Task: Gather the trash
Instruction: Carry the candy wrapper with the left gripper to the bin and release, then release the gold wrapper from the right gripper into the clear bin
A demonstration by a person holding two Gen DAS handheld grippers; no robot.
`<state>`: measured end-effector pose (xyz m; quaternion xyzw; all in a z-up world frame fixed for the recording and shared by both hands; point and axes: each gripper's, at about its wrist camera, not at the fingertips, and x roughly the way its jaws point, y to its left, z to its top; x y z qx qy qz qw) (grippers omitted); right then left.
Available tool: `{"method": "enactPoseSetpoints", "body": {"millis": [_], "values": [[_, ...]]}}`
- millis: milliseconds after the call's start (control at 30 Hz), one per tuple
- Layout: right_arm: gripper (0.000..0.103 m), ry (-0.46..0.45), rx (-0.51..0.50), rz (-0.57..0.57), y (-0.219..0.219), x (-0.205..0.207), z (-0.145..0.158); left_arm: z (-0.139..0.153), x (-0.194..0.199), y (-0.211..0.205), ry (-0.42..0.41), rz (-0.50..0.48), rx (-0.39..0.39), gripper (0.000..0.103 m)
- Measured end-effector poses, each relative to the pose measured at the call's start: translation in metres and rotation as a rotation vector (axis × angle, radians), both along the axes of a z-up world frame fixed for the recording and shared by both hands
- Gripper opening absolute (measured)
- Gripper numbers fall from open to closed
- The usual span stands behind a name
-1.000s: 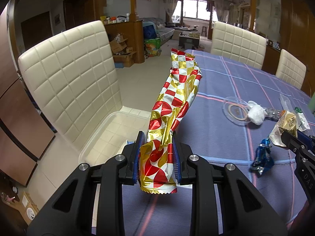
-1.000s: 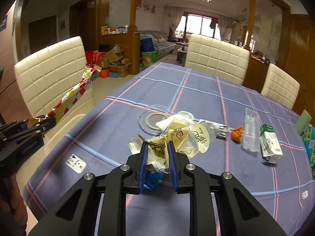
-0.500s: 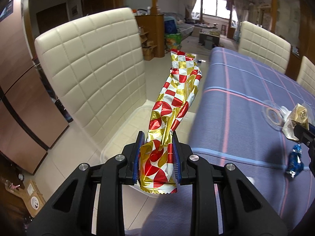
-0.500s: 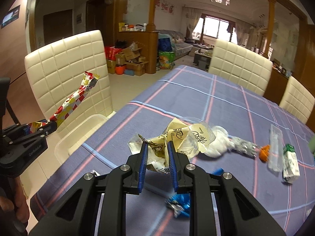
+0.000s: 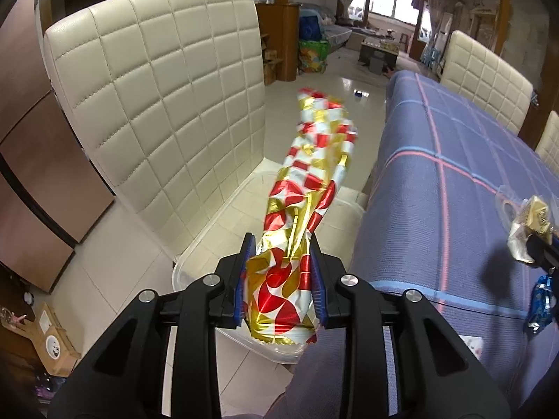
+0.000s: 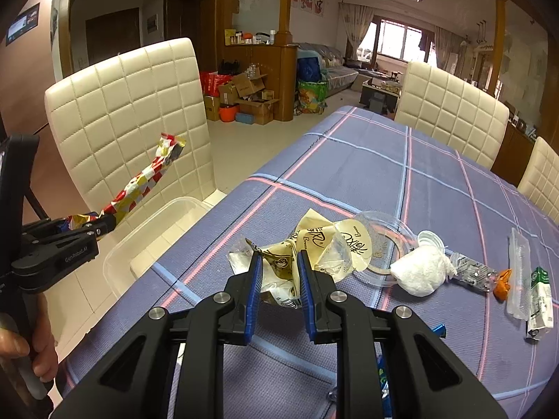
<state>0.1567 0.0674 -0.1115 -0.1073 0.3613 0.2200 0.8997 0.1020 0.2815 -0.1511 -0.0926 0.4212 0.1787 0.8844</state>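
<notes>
Light, crinkly and slippery, the foil wrapper (image 5: 307,188) is pinched at its end by the left gripper (image 5: 279,279) above the plastic bin (image 5: 209,244), while the right gripper (image 6: 279,276) clamps crumpled wrappers (image 6: 314,244).

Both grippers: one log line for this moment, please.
left gripper: shut on foil wrapper, over plastic bin | right gripper: shut on crumpled wrapper, above table

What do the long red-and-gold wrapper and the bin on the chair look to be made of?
Long red-and-gold checked wrapper, shut in the left hand-held gripper: likely metallised foil film, given its mirror-like glints and sharp creases. Clear rectangular bin on the cream chair seat: probably translucent plastic, since the seat shows through its smooth, rounded walls.
</notes>
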Motion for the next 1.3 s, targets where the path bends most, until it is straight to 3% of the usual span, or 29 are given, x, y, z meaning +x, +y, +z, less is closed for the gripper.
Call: {"method": "enactPoseSetpoints", "body": {"millis": [67,133,167,300,700,967,1133,1300], "values": [[0.020,0.008,0.005,-0.002,-0.001,0.002,-0.002,-0.005,0.002,0.000,0.010,-0.003,-0.009,0.045],[0.020,0.013,0.006,0.000,0.000,0.004,-0.004,-0.007,0.002,0.001,0.010,0.010,-0.010,0.086],[0.020,0.015,0.006,0.001,0.000,0.005,-0.004,-0.007,0.001,0.001,0.001,0.018,-0.001,0.089],[0.020,0.020,0.007,0.008,0.003,0.007,-0.006,-0.008,0.000,0.001,0.003,0.024,0.018,0.093],[0.020,0.018,-0.002,0.061,0.021,0.003,-0.007,-0.007,-0.010,0.009,0.010,0.045,0.037,0.093],[0.020,-0.028,-0.007,0.170,0.060,-0.003,-0.004,-0.002,-0.027,0.022,-0.001,0.091,0.078,0.093],[0.020,0.028,0.047,0.253,0.087,0.001,-0.002,-0.002,-0.037,0.033,-0.002,0.122,0.085,0.093],[0.021,0.034,0.039,0.294,0.111,0.005,-0.003,-0.005,-0.042,0.041,0.005,0.139,0.076,0.093]]}}
